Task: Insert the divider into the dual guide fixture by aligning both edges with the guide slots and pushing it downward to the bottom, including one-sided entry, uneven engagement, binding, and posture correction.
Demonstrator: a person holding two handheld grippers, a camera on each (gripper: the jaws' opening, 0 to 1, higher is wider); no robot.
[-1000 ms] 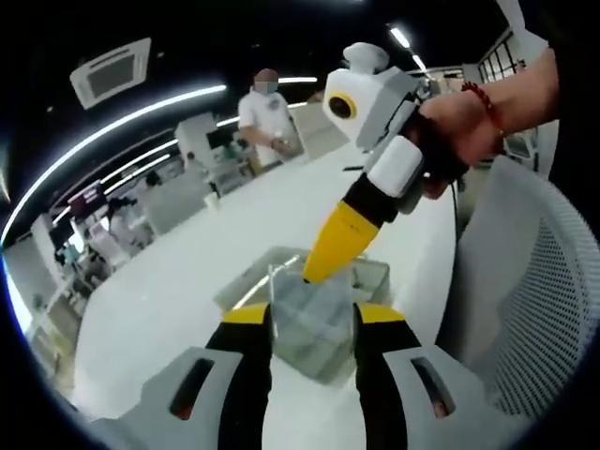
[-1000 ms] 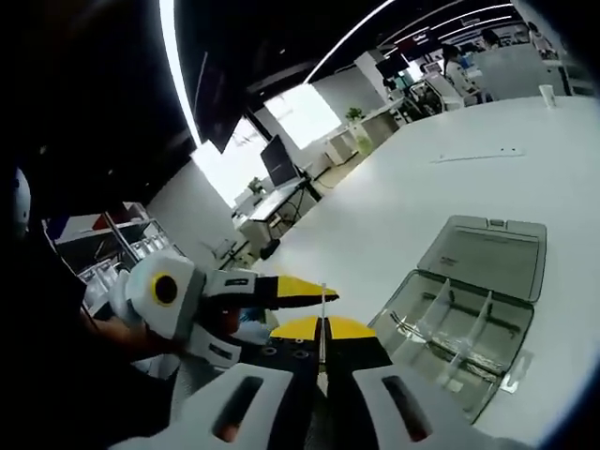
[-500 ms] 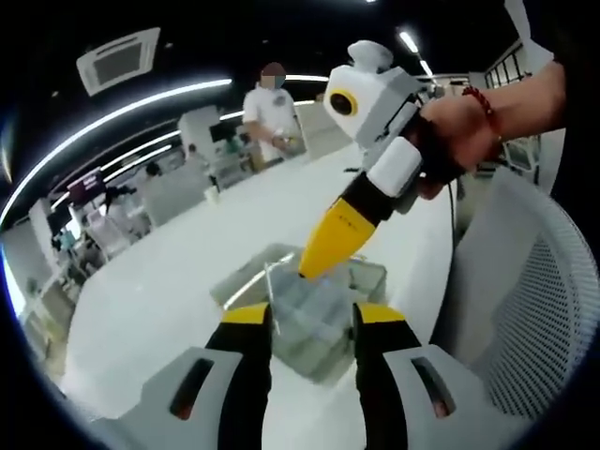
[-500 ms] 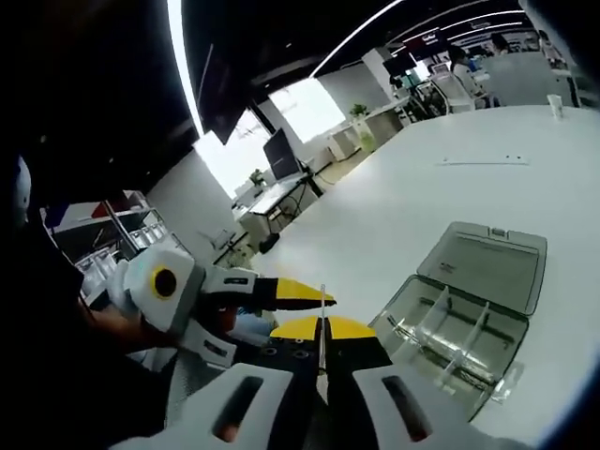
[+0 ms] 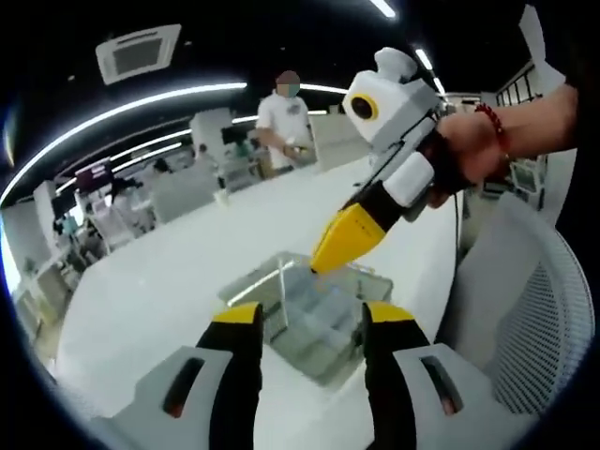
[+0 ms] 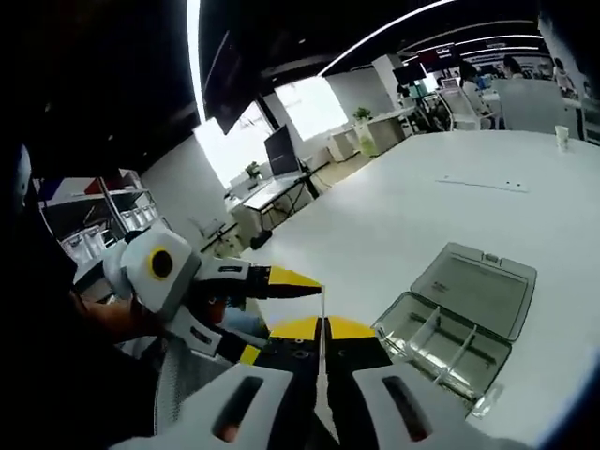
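The white table (image 6: pixel 441 216) carries a clear plastic box (image 6: pixel 450 347) with its hinged lid (image 6: pixel 483 292) thrown open flat on the far side; in the right gripper view the tray shows fixed partitions splitting it into long compartments, but whether anything lies in them is too small and glassy to make out. In the left gripper view the same clear plastic box (image 5: pixel 314 314) sits just beyond the left gripper (image 5: pixel 309 333), partly hidden behind its jaws, which stand apart with nothing between them. The right gripper (image 5: pixel 323 262) comes in from the upper right of that view, held by a hand (image 5: pixel 469 150) with a red bead bracelet, its yellow tip slanting down to just above the box. The right gripper (image 6: pixel 321 326) in its own view has its jaws pressed together on the divider (image 6: pixel 322 309), a thin clear sheet seen edge-on as a pale line rising between the yellow tips, well to the left of the box and not in any slot. The left gripper (image 6: pixel 295 279) enters that view from the left, its tip close beside the divider's upper edge; contact cannot be judged. A person (image 5: pixel 286 117) stands at the far end of the table.
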